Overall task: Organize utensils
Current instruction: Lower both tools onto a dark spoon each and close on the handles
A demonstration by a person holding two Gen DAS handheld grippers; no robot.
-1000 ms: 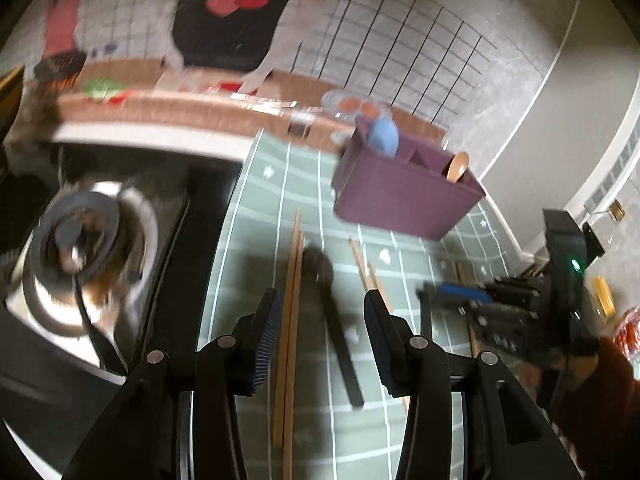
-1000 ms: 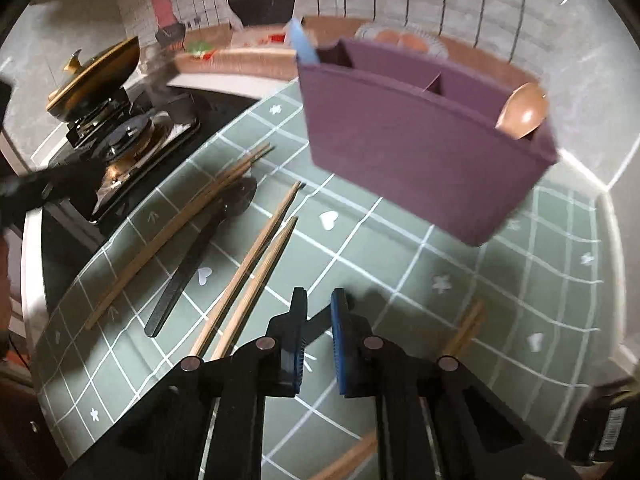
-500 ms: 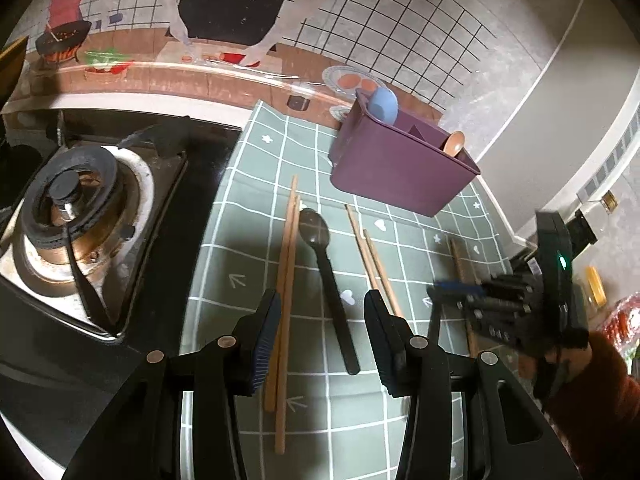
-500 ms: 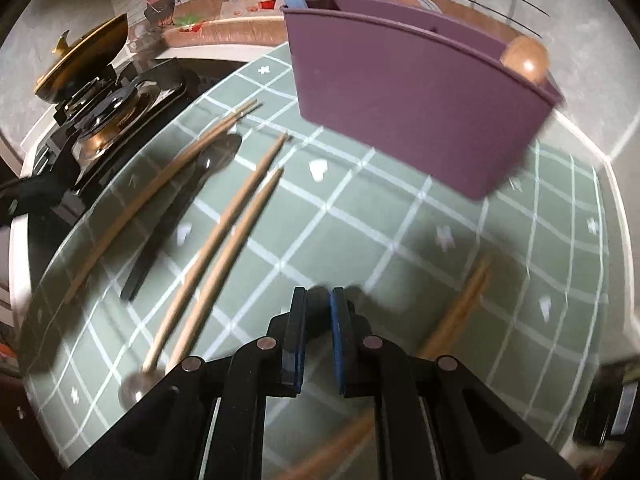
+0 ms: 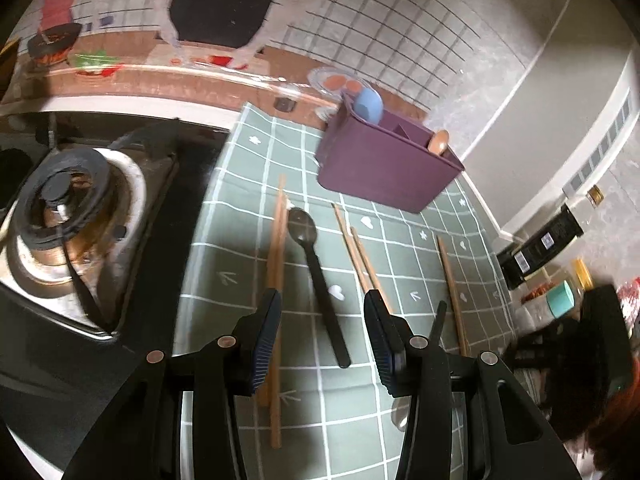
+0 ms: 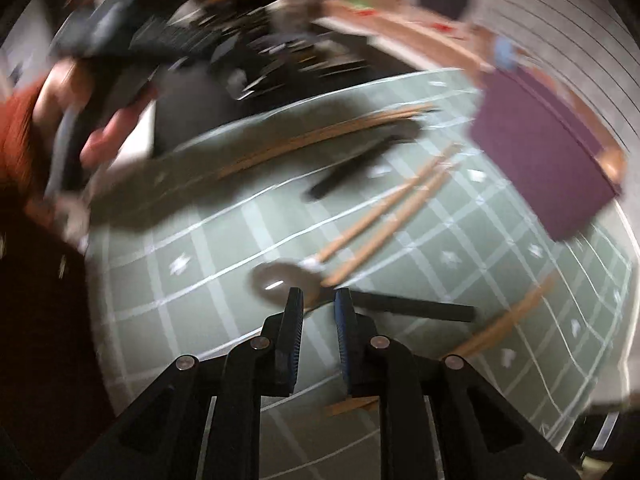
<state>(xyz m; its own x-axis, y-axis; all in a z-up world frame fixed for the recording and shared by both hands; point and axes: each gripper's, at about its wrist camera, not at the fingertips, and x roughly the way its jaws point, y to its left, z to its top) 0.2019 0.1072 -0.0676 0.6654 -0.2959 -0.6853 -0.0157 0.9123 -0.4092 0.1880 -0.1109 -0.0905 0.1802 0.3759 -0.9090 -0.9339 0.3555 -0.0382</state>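
A purple utensil caddy [image 5: 388,168] stands at the back of the green checked mat [image 5: 240,216], holding a blue utensil [image 5: 368,106] and a wooden spoon [image 5: 438,142]. A black spoon [image 5: 318,276], wooden chopstick pairs [image 5: 276,264] [image 5: 362,256] and a single chopstick [image 5: 452,292] lie on the mat. My left gripper [image 5: 322,320] is open above the black spoon's handle. My right gripper [image 6: 318,306] is slightly open and empty, just above a black-handled metal spoon [image 6: 280,278]; the view is blurred.
A gas stove burner [image 5: 64,200] is left of the mat. Tiled wall and wooden ledge [image 5: 160,76] run behind. Bottles and jars [image 5: 560,300] stand at the right. The hand holding the left gripper [image 6: 108,92] shows in the right wrist view.
My right gripper swung left and down toward the metal spoon, opening a little. My left gripper stayed open over the black spoon, shifting slightly.
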